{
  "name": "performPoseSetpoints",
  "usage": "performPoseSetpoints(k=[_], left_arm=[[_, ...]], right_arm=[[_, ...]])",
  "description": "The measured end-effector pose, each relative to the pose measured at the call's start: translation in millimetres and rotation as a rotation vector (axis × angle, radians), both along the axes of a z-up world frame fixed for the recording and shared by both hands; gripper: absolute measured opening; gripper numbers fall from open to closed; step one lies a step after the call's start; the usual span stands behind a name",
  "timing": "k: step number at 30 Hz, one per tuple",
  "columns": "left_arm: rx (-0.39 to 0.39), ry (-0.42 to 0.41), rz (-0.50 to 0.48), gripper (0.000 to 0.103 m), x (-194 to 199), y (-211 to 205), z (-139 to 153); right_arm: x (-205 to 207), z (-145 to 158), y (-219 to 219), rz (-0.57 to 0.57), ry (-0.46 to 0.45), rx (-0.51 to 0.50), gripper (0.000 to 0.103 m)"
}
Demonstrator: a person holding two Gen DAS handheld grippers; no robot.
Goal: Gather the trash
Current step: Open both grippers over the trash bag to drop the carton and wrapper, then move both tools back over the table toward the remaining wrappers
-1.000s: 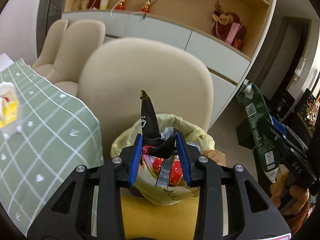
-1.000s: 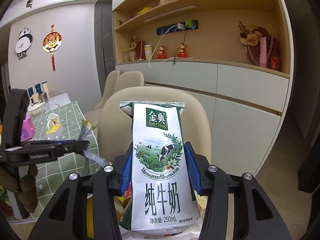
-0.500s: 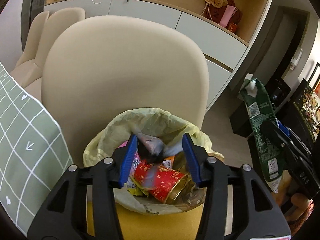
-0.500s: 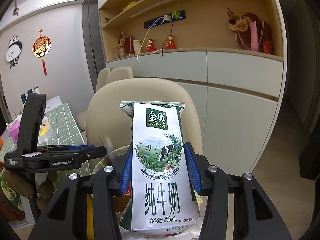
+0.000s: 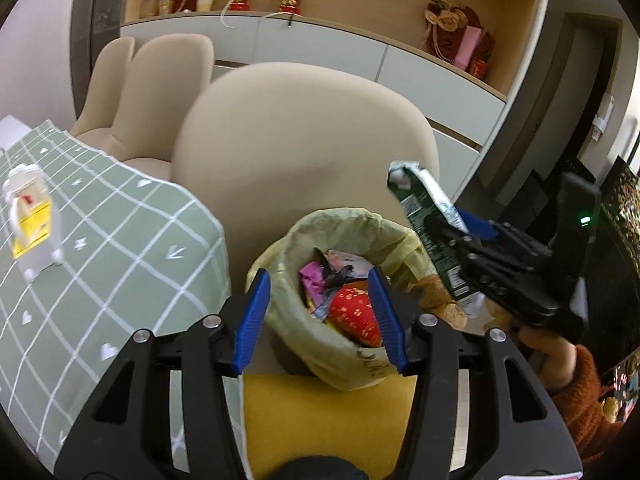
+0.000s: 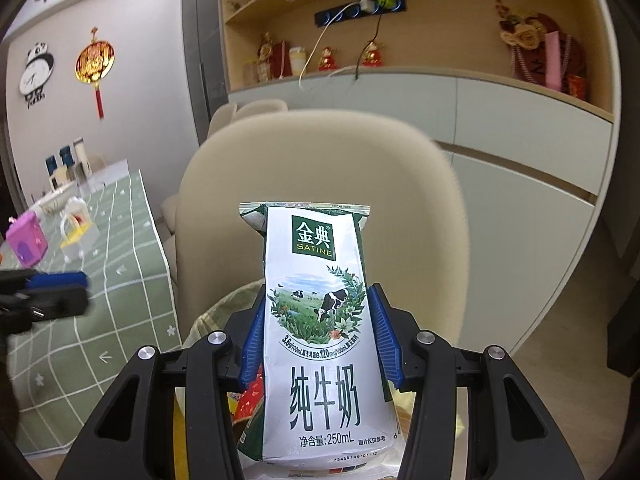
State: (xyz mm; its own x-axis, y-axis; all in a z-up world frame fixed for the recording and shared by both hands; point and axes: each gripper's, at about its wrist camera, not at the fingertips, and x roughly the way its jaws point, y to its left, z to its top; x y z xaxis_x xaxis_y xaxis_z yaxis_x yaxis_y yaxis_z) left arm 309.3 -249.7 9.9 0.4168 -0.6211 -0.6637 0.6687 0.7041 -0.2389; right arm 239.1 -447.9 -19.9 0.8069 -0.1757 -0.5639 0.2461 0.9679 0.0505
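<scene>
A trash bin lined with a pale yellow bag (image 5: 362,222) stands in front of a beige chair and holds wrappers and a red cup (image 5: 356,314). My left gripper (image 5: 318,312) is open and empty just above the bin's near rim. My right gripper (image 6: 316,336) is shut on a green and white milk carton (image 6: 320,320), held upright. In the left wrist view the carton (image 5: 430,224) hangs over the bin's right rim. The bin's bag (image 6: 216,316) shows behind the carton in the right wrist view.
A table with a green checked cloth (image 5: 100,264) lies left of the bin, with a small clear container (image 5: 30,220) on it. The beige chair (image 5: 304,152) stands right behind the bin. A purple box (image 6: 26,242) sits on the table. Cabinets line the back wall.
My left gripper opened and dropped a dark wrapper into the bin, then pulled back and left. My right gripper moved the carton closer to the bin.
</scene>
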Motion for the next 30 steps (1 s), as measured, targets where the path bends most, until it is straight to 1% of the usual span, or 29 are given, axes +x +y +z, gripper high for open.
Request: performPoseSetpoints(k=[8, 9, 10, 11, 16, 19, 23, 27, 30], left_arm=[[-0.008, 0.033, 0.033, 0.049, 7, 27, -4], [-0.009, 0.036, 0.038, 0.049, 8, 30, -5], [-0.011, 0.039, 0.041, 0.049, 9, 32, -6], [-0.012, 0.043, 0.046, 0.049, 10, 35, -6], [-0.021, 0.043, 0.067, 0.049, 6, 47, -4], [-0.021, 0.028, 0.088, 0.049, 0, 59, 1], [0.005, -0.036, 0.139, 0.05, -11, 86, 11], [0.028, -0.083, 0.202, 0.051, -20, 127, 19], [0.036, -0.105, 0.258, 0.052, -25, 166, 23]], right_arm=[[16, -15, 0, -0.025, 0.012, 0.007, 0.046], [18, -17, 0, -0.034, 0.027, -0.005, 0.047], [19, -18, 2, -0.038, 0.039, -0.02, 0.053], [21, -19, 4, -0.037, 0.05, -0.034, 0.056], [16, -17, 15, -0.005, 0.053, -0.039, 0.056], [9, -12, 25, 0.002, 0.045, -0.047, 0.056], [-3, 0, 41, 0.023, 0.022, -0.033, 0.056], [-13, 18, 71, 0.089, -0.008, -0.015, 0.056], [-16, 30, 103, 0.15, -0.017, -0.031, 0.056]])
